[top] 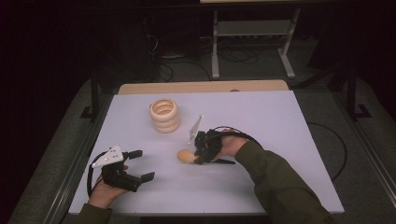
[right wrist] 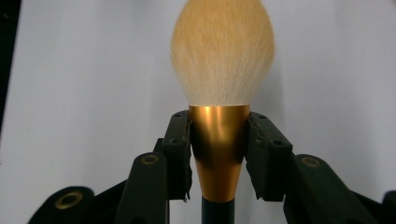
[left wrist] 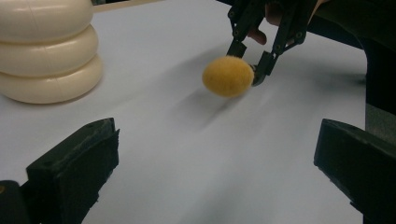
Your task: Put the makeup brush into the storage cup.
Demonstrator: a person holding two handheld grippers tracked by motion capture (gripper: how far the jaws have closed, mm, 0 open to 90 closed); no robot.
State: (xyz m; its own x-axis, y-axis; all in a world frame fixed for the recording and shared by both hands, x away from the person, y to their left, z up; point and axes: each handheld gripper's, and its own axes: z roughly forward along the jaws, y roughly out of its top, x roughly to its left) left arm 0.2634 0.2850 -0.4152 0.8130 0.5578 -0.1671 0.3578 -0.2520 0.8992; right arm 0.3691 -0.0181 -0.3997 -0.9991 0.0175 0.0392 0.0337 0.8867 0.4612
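Right gripper (right wrist: 218, 149) is pinching the makeup brush (right wrist: 220, 88) by its gold collar, a detail the high view blurs, over the table (top: 280, 140) near the ring stack (top: 165, 115), left gripper (top: 140, 164) spread wide.

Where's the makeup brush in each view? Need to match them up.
High view: brush at table centre, held by the right gripper.
Left gripper view: its fluffy head sits upper centre, right gripper behind it.
Right gripper view: centre, gold ferrule clamped between the jaws.
Shared landmark: the stack of cream rings, beyond the brush.
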